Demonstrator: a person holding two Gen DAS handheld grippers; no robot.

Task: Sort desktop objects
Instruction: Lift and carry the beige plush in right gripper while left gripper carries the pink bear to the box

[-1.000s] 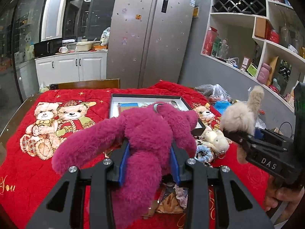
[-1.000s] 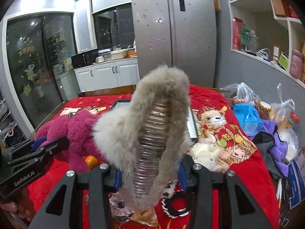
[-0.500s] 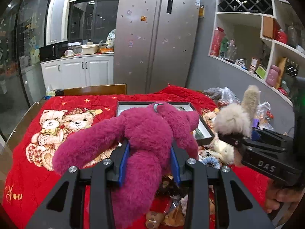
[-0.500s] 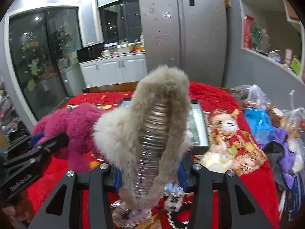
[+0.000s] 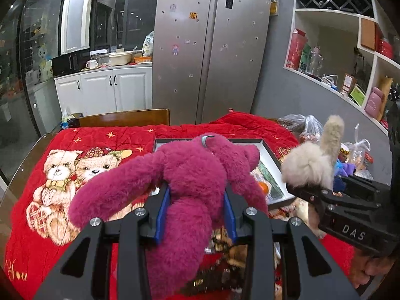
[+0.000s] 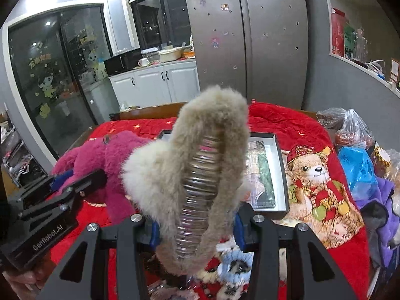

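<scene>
Both hands are carrying their loads together toward the far side of the counter (image 5: 30, 165), which is draped in a red teddy-bear blanket (image 5: 100, 140). Over the last second the fridge and cabinets behind have grown larger in both views, and the open shallow box (image 6: 281, 175) near the middle of the counter has drawn closer. The left gripper (image 5: 196, 212) has its jaws clenched on the magenta plush toy (image 5: 190, 175), whose limbs droop over the blue pads. The right gripper (image 6: 196, 227) grips the beige fluffy toy (image 6: 200, 150) around its clear ribbed middle. Neither grip has shifted. The toys hang above the clutter at the near edge, just short of the box, which I judge the likely drop-off, so release is probably the next step.
</scene>
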